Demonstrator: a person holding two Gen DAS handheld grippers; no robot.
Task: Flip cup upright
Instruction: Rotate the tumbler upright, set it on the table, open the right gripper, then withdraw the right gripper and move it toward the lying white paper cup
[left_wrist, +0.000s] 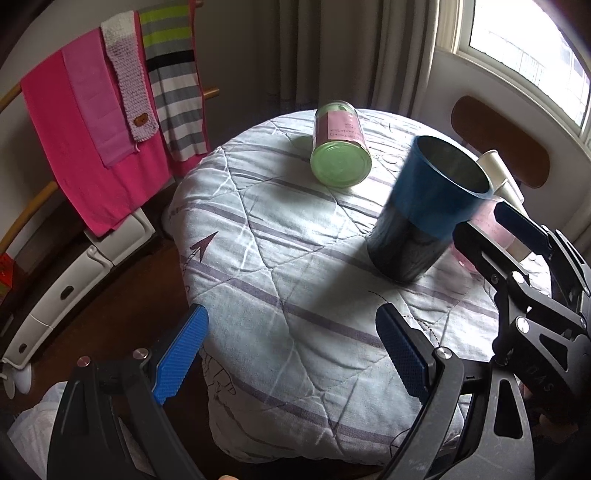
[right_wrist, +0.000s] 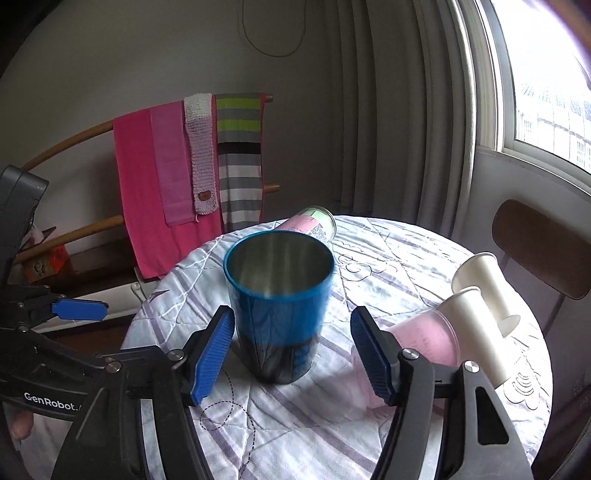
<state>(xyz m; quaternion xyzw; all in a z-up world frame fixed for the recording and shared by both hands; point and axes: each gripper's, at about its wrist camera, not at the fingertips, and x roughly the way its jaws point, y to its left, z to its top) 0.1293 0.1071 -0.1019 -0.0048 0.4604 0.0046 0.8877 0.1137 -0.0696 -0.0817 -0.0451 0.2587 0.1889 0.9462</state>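
Note:
A blue cup (right_wrist: 279, 314) with a steel inside stands mouth up on the quilted round table (right_wrist: 388, 258). My right gripper (right_wrist: 291, 350) is open, its blue pads on either side of the cup's lower half with gaps, not touching. In the left wrist view the cup (left_wrist: 424, 218) stands at the right, slightly blurred, with the right gripper's fingers (left_wrist: 517, 229) beside it. My left gripper (left_wrist: 291, 354) is open and empty over the table's near edge, well short of the cup.
A green can (left_wrist: 341, 144) with a pink label lies on its side behind the cup. A pink cup (right_wrist: 424, 339) and two white cups (right_wrist: 487, 295) lie on their sides at the right. A chair (right_wrist: 539, 247) stands beyond; a towel rack (right_wrist: 184, 177) stands left.

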